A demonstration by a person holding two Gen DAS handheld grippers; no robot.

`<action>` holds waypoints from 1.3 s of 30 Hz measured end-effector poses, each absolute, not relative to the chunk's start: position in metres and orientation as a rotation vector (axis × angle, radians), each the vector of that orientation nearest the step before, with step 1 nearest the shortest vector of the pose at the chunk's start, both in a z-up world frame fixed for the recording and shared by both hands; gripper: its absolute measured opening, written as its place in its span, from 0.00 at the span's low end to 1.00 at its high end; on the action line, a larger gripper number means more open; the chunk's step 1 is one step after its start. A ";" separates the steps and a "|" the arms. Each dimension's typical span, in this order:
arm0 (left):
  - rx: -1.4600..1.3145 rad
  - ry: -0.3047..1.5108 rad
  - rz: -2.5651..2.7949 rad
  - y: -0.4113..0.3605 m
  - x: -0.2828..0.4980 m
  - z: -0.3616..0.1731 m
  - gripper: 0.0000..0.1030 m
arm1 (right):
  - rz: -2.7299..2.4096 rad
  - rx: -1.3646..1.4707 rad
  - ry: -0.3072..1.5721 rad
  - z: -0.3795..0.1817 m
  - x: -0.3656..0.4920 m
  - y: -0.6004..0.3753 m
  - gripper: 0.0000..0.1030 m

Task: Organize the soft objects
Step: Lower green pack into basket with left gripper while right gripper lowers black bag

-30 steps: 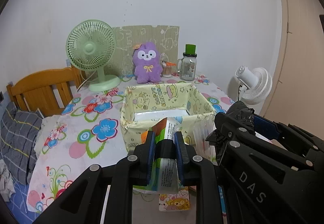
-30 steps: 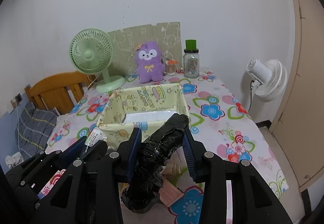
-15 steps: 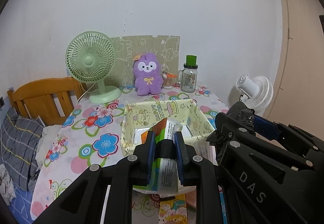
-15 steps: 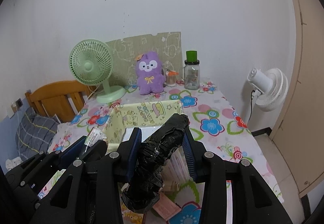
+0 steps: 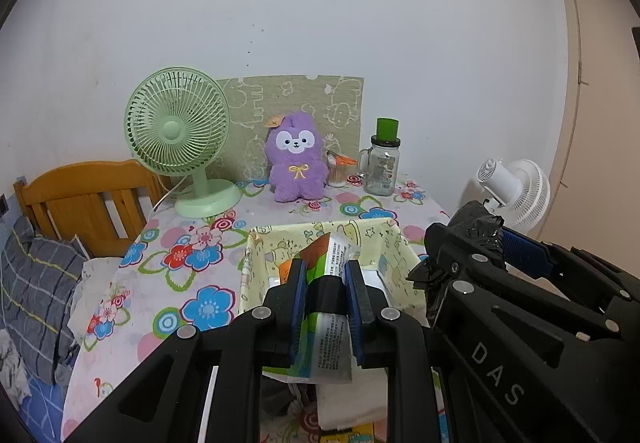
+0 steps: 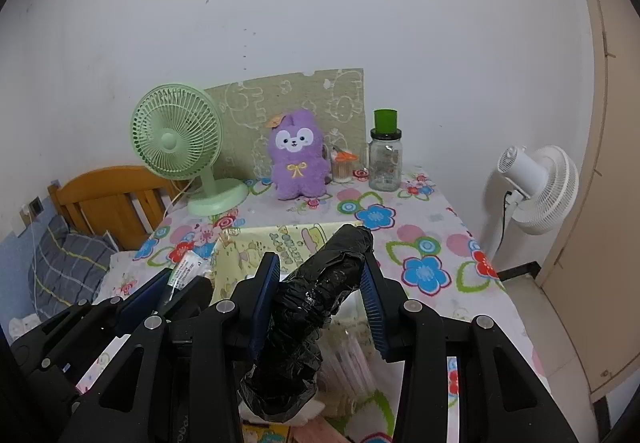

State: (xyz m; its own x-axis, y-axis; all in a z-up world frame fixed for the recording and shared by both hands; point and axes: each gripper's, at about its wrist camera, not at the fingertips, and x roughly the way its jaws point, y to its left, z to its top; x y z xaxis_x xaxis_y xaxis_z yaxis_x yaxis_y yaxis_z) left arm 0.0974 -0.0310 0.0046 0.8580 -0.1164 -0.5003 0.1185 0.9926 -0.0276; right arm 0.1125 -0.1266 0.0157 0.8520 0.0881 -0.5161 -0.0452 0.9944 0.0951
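My left gripper (image 5: 326,281) is shut on a soft tube with orange, green and white print (image 5: 332,327), held above the near side of a yellow cartoon-print fabric basket (image 5: 256,267). My right gripper (image 6: 322,283) is shut on a roll of black plastic bags (image 6: 320,295), also held above the basket (image 6: 248,247). The right gripper with its black roll shows at the right of the left wrist view (image 5: 478,227). The left gripper and tube tip show at the lower left of the right wrist view (image 6: 186,271).
On the floral tablecloth (image 5: 192,255) at the back stand a green fan (image 5: 180,139), a purple plush (image 5: 296,163) and a glass jar with green lid (image 5: 382,163). A white fan (image 6: 536,187) stands right of the table. A wooden bed frame (image 5: 80,199) is left.
Both grippers have risen and pulled back from the table with their loads still held. The basket now sits lower and farther under the fingers in both views.
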 end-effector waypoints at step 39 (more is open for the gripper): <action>-0.076 0.699 -0.074 -0.019 0.223 -0.048 0.22 | 0.135 0.093 0.690 -0.036 0.240 -0.119 0.44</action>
